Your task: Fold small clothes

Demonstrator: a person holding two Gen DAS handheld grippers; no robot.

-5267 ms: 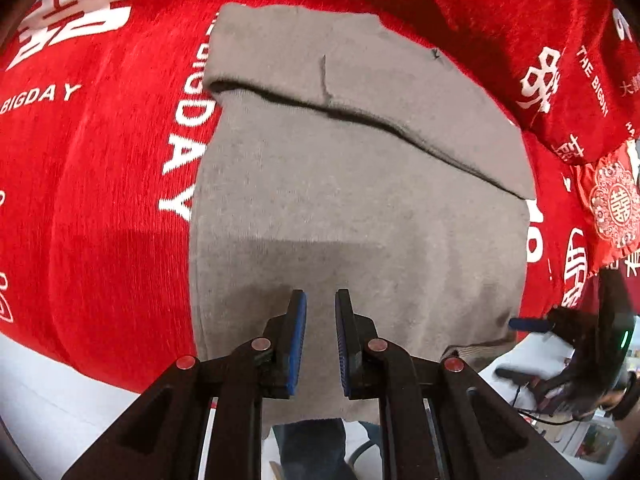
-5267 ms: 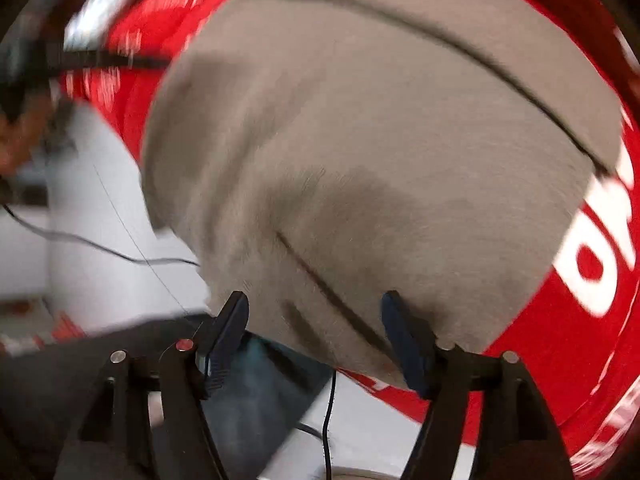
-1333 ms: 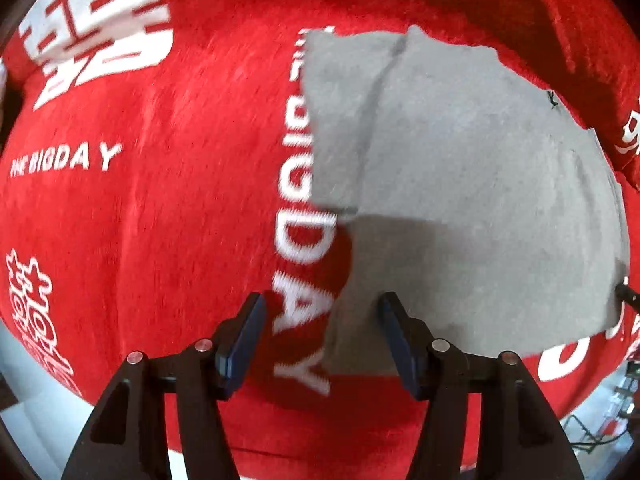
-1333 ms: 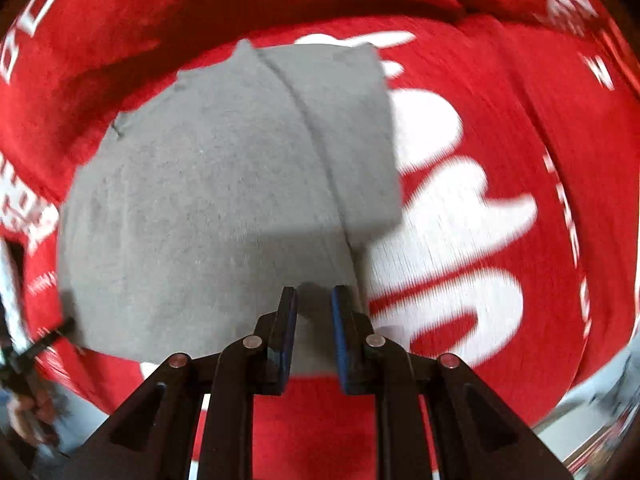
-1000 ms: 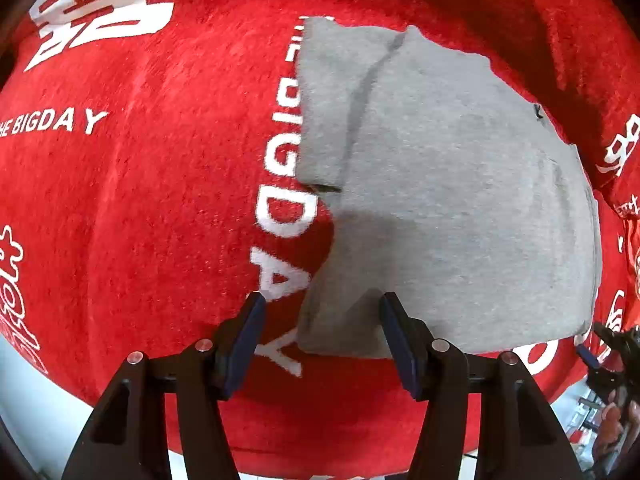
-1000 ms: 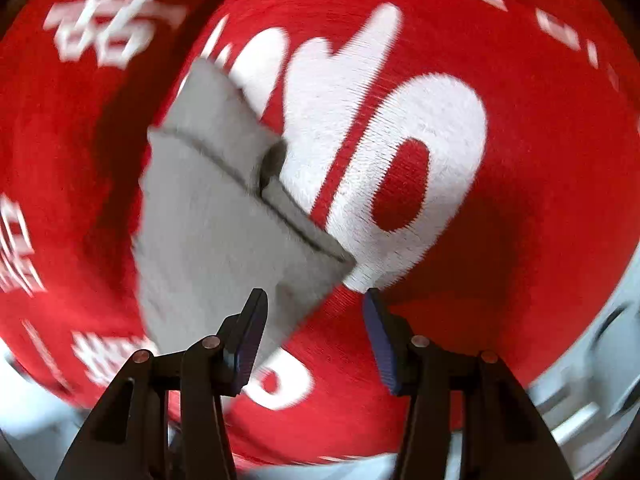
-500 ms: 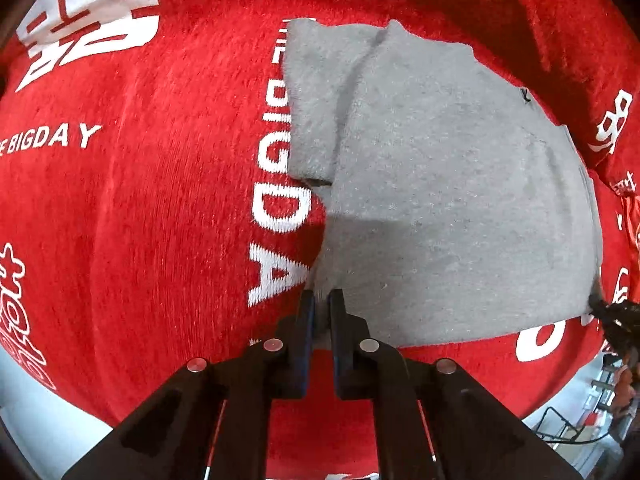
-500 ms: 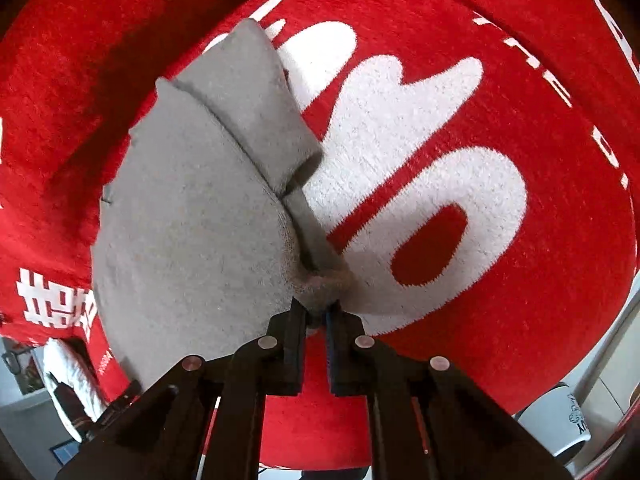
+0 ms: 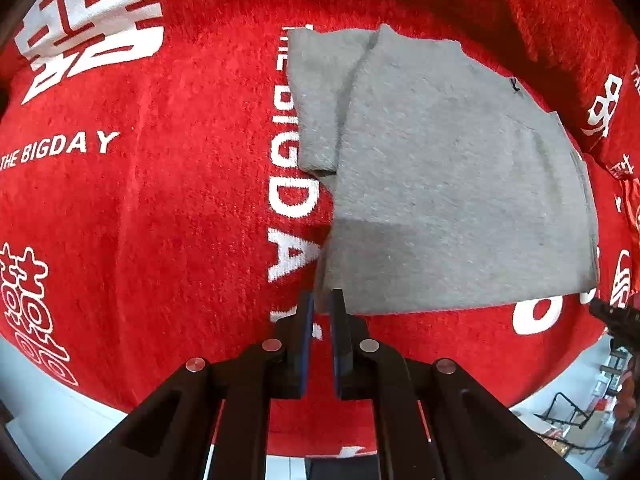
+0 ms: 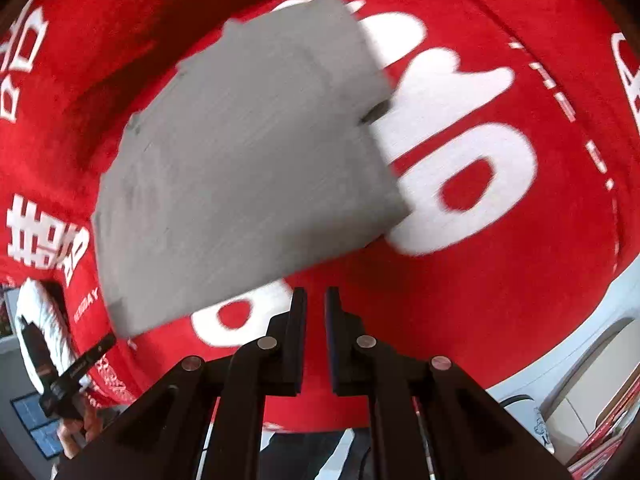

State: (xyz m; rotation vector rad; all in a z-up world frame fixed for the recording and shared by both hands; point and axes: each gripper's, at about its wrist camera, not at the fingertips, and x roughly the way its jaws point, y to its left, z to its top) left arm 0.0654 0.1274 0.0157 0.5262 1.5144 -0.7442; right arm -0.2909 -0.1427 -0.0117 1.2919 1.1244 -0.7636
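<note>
Our left gripper [image 9: 319, 300] pinches the near corner of the gray cloth [image 9: 440, 184].

Our right gripper [image 10: 316, 300] is closed on nothing, we think; that view is blurry. The cloth lies flat on the red blanket [image 9: 160, 208], its long side running away from us, beside the white letters.

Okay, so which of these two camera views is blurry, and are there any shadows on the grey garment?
Right wrist view: motion blur smears the grey garment and the white lettering on the red cloth, while the right gripper stays crisp. Left wrist view: sharp throughout; a soft shadow darkens the garment's near part, just ahead of the left gripper. Both views bulge with fisheye distortion.
</note>
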